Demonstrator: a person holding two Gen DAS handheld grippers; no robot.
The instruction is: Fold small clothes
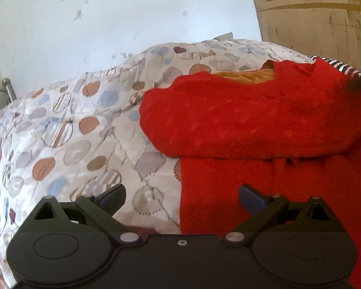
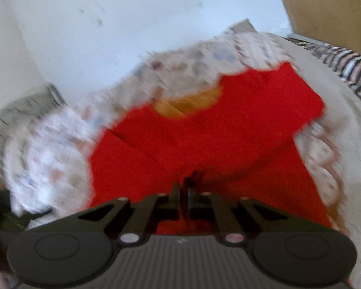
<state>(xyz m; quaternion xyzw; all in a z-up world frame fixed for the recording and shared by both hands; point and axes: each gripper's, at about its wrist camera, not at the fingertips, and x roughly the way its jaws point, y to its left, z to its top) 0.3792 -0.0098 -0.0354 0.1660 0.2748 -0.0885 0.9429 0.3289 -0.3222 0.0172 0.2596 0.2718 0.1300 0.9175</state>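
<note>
A red fleece garment with an orange lining lies on the patterned bedspread, its upper part folded over the lower part. My left gripper is open and empty, low over the garment's left edge. In the blurred right wrist view, my right gripper is shut on a pinch of the red garment at its near edge. The orange lining shows at the far end.
A white wall stands behind the bed. A cardboard box is at the back right. A striped cloth lies at the right. A metal bed frame shows at the far left.
</note>
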